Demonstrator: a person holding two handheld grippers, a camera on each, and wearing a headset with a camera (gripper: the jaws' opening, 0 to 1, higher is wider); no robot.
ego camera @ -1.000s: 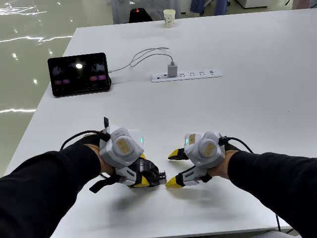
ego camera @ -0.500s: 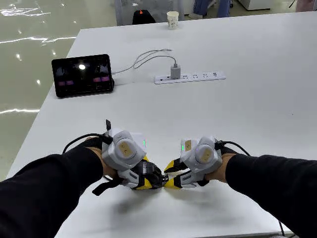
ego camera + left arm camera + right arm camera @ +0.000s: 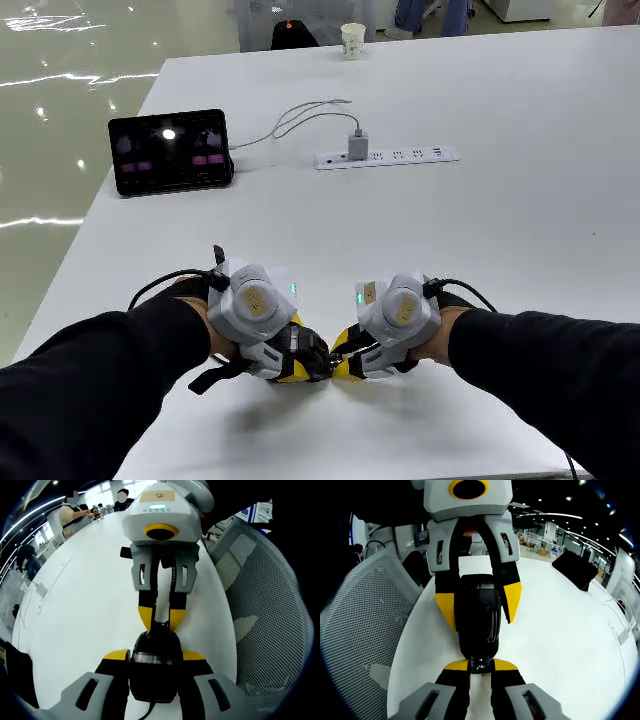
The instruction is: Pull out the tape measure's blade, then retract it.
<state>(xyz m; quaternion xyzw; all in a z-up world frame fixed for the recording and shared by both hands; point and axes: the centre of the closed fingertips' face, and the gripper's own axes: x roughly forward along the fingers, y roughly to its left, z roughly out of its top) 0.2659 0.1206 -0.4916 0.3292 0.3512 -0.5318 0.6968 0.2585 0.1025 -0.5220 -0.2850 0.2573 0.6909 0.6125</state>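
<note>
Gripping the black case of the tape measure (image 3: 477, 615), left claw (image 3: 155, 656) sat low over the near tabletop (image 3: 450, 250). Right claw (image 3: 161, 616) was pinched narrow on the blade tab (image 3: 480, 663). Recommended handling: case held steady, tab drawn straight rightward, level, untwisted.

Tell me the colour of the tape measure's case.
Black; the tape measure shows best in the right gripper view.
</note>
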